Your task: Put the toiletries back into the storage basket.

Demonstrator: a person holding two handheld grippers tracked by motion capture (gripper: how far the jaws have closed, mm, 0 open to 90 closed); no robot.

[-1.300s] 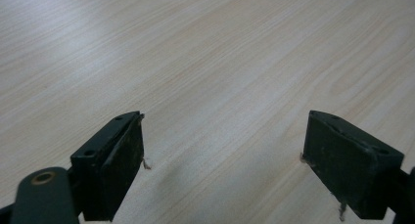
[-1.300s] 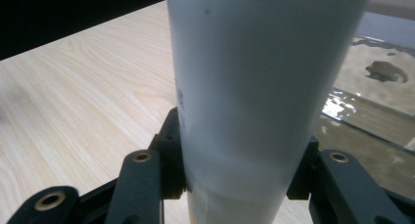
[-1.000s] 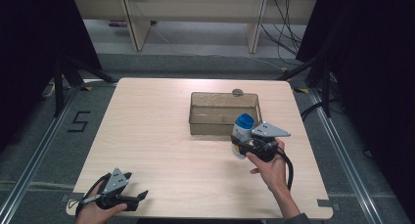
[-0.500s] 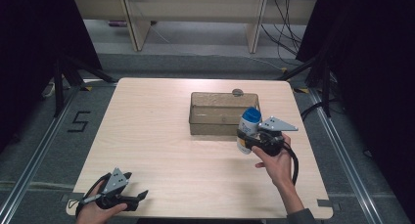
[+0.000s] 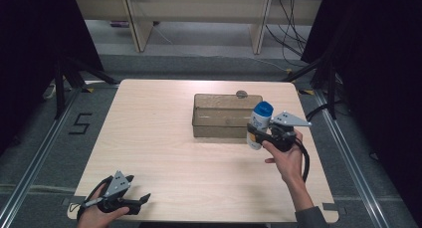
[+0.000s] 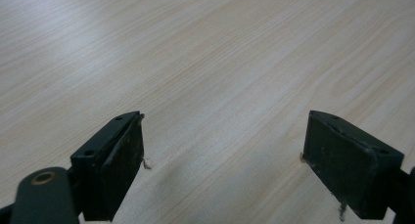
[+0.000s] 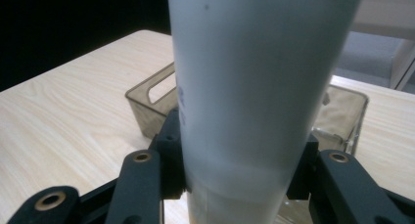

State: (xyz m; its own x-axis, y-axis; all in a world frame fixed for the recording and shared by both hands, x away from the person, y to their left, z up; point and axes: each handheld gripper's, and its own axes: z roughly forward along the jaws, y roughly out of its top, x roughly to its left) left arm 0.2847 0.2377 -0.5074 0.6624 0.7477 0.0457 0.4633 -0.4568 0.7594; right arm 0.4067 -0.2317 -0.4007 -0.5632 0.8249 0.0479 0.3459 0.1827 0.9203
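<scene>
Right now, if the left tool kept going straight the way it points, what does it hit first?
Probably the bare table. In the left gripper view the left tool looks down at wood grain, jaws open with nothing between them. How far off the surface lies is unclear.

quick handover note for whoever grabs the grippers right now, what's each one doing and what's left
Right gripper: shut on the white bottle with the blue cap, held upright and off the table, right beside the near right corner of the clear bin.
Left gripper: open, holding nothing, low at the near left of the table.
Small round thing lies on the table just behind the bin.
Done: bottle gripped and lifted.
Left: probably carry it over the bin and set it inside, then release. The bin looks empty so far.
</scene>
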